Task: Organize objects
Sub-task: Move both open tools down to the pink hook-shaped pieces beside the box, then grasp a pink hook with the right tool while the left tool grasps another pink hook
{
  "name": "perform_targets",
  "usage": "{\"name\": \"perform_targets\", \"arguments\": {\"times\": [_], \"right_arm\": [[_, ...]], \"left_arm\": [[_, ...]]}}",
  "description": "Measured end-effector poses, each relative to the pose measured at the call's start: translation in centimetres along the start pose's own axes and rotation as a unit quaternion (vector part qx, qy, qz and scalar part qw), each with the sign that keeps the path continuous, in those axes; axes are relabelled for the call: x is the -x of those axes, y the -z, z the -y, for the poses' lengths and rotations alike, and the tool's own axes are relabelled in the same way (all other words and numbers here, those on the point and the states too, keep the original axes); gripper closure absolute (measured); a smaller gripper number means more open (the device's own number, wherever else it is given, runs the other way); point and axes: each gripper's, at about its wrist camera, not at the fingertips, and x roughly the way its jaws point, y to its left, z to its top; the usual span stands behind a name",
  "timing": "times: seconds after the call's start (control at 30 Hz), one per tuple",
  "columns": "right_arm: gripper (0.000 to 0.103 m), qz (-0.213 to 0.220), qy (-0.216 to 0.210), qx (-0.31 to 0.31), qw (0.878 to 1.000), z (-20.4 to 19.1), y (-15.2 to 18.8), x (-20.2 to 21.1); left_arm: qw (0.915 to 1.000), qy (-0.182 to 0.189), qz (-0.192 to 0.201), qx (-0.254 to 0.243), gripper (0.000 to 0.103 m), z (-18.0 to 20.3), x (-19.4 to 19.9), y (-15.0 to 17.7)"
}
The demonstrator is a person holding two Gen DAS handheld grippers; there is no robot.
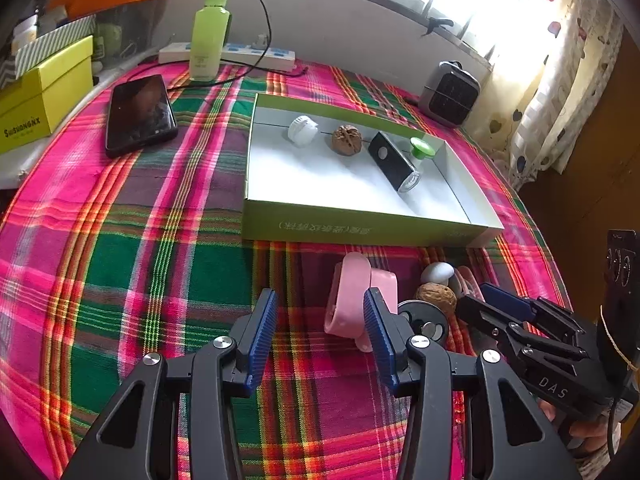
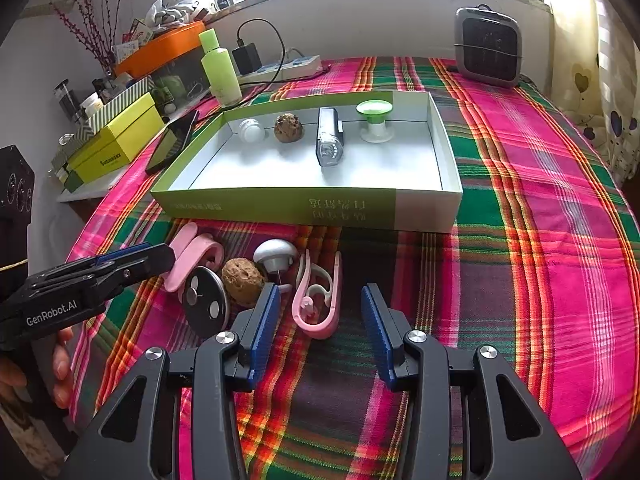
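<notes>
Tools: we hold left tool (image 1: 320,332) and right tool (image 2: 320,324) both released; we judge the right should straddle pink clip (image 2: 316,300) squarely before lifting into tray (image 2: 448,168).

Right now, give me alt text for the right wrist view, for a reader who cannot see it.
The open right gripper hovers over a plaid tablecloth, its jaws around the near end of a pink clip. Beside the clip lie a walnut, a round black disc and a white knob. Behind them, a green box holds four items.
</notes>
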Motion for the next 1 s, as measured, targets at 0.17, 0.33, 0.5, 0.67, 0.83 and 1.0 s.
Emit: {"name": "perform_targets", "arguments": {"times": [0.17, 0.33, 0.5, 0.67, 0.83, 1.0], "right_arm": [[0.059, 0.000, 0.016, 0.009, 1.000, -0.1, 0.0, -0.2], [0.060, 0.001, 0.027, 0.017, 1.000, 0.1, 0.0, -0.1], [0.072, 0.000, 0.034, 0.021, 0.999, 0.1, 0.0, -0.1], [0.079, 0.003, 0.032, 0.020, 0.999, 0.2, 0.1, 0.0], [0.080, 0.005, 0.032, 0.019, 0.999, 0.2, 0.2, 0.1], [0.080, 0.007, 0.032, 0.017, 0.999, 0.3, 0.2, 0.3]], "left_arm": [[1.0000, 0.003, 0.000, -0.002, 0.060, 0.0, -0.3, -0.2], [1.0000, 0.006, -0.002, 0.001, 0.058, -0.3, -0.4, -0.3], [1.0000, 0.001, 0.001, -0.002, 0.058, -0.7, -0.1, -0.3], [1.0000, -0.005, 0.003, 0.000, 0.057, -1.2, 0.1, -0.5], [0.9999, -0.013, 0.006, -0.001, 0.056, -1.4, 0.2, -0.6], [0.9990, -0.044, 0.002, 0.011, 0.055, -2.7, 0.1, -0.7]]}}
